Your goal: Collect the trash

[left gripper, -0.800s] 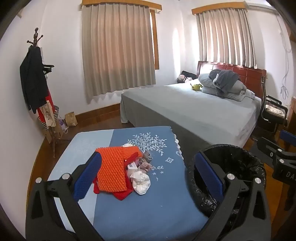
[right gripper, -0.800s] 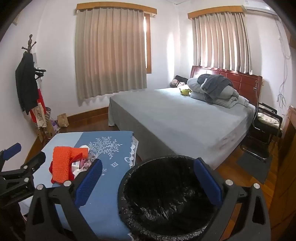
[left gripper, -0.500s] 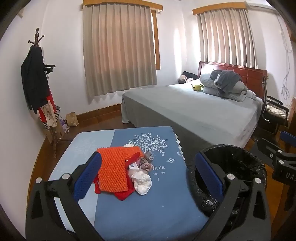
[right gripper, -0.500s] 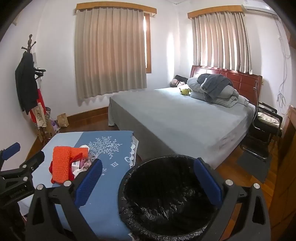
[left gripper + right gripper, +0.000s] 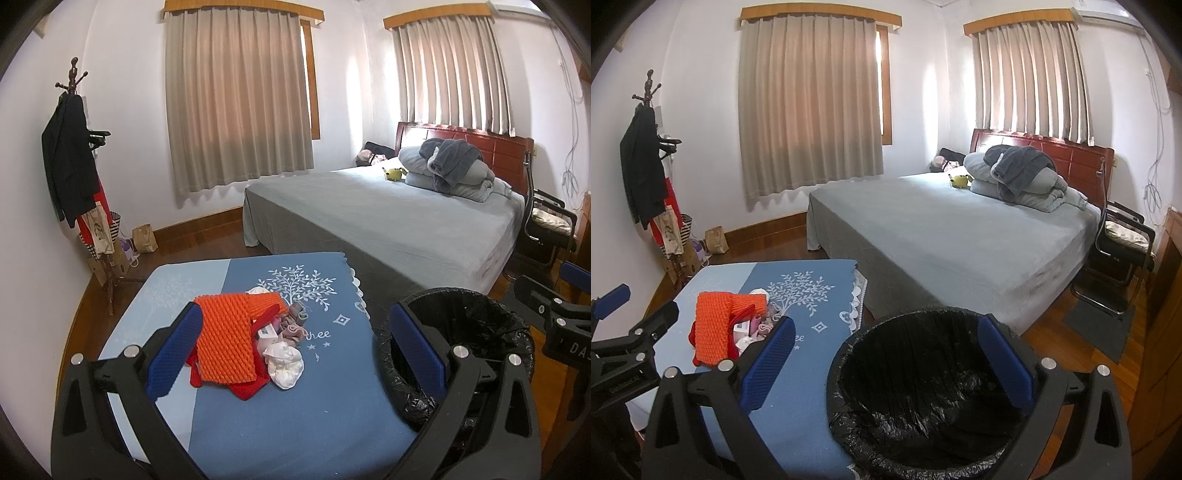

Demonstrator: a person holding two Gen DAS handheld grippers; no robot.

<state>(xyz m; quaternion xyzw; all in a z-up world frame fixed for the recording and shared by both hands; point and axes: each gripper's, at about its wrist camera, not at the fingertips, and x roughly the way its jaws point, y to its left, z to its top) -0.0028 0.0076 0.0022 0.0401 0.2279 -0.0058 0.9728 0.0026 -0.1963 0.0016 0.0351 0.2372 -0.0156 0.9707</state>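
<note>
A small heap of trash lies on the blue-clothed table: an orange foam net over a red piece, a crumpled white tissue, a small box and pinkish-grey scraps. My left gripper hovers open before the heap, touching nothing. A bin with a black liner stands right of the table. My right gripper is open above the bin's near rim, empty. From the right wrist, the heap shows at far left, partly hidden by a blue pad.
A grey bed with folded bedding fills the room behind the table and bin. A coat stand with clothes and bags stands by the left wall. A black chair and a dark mat sit at right on the wooden floor.
</note>
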